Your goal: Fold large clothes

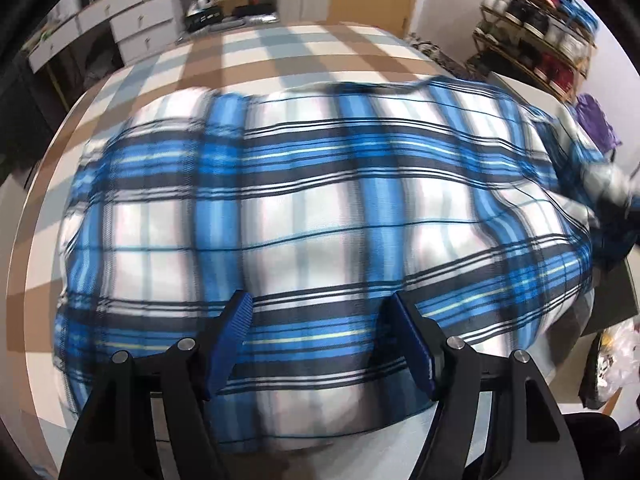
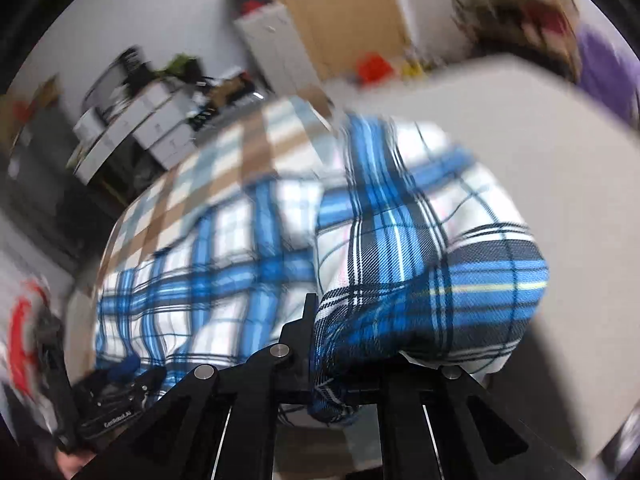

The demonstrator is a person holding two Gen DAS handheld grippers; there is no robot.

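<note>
One blue, white and navy plaid shirt (image 1: pixel 304 208) lies spread across a table covered by one brown, white and pale-blue checked cloth (image 1: pixel 248 48), filling most of the left wrist view. Two grippers work over it. The left gripper (image 1: pixel 320 340) hangs above the shirt's near edge with its two blue-padded fingers (image 1: pixel 230 344) standing well apart and nothing pinched between them; whether the pads touch the fabric cannot be told through the blur. The right gripper (image 2: pixel 340 364) has its jaws drawn together on a bunched fold of the same shirt (image 2: pixel 400 264), which rises in one thick bundle above the black fingers while the rest of the garment trails to the left over the checked cloth (image 2: pixel 208 168). At the lower left of the right wrist view the left gripper's (image 2: pixel 120 396) black body shows beside the shirt, partly blurred.

One white chest of drawers (image 1: pixel 132 20) stands beyond the table's far edge, and one shoe rack (image 1: pixel 536 28) with several pairs sits at the right wall.
</note>
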